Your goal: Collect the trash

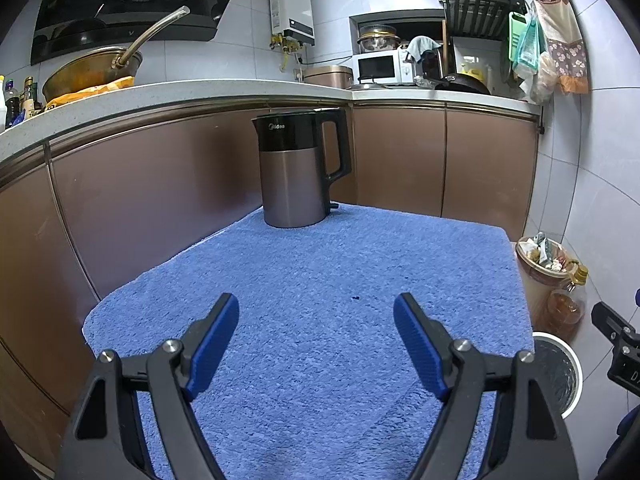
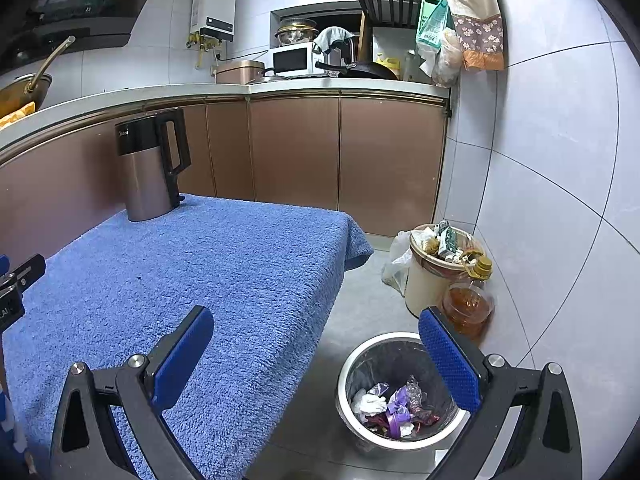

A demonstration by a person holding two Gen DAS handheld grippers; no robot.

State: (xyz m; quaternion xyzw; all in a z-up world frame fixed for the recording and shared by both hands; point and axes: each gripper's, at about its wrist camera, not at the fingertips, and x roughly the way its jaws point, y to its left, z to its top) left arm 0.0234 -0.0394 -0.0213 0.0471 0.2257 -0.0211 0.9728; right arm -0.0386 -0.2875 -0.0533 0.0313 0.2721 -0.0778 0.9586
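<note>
1. The left gripper (image 1: 316, 338) is held above the blue towel (image 1: 320, 300) that covers the low counter; its blue-padded fingers (image 1: 216, 344) are spread wide apart with nothing between them.
2. The right gripper (image 2: 316, 356) is held over the right edge of the towel-covered counter (image 2: 200, 272), with its fingers (image 2: 448, 360) likewise set wide apart and empty. One finger is seen over the towel, the other over the steel trash bin (image 2: 400, 436).
3. The trash bin is placed on the floor just beside the counter's right edge and is lined with a dark bag. Crumpled trash (image 2: 394, 406), white, purple and reddish, is seen lying at its bottom. In the left wrist view only part of the bin's rim (image 1: 560, 344) is shown.
4. A dark electric kettle (image 1: 300, 168) is stood upright at the far edge of the towel, with its handle turned to the right. A small dark speck (image 1: 355, 299) is seen on the towel between the kettle and the left fingers.
5. Beyond the steel bin, against the tiled wall, a second bin (image 2: 436, 276) is filled to the rim with rubbish, and a jug of amber oil (image 2: 468, 304) is set touching it.
6. Brown cabinet doors (image 2: 344, 152) are seen behind the counter, and a microwave (image 2: 296, 60) and pans are kept on the worktop above them.
</note>
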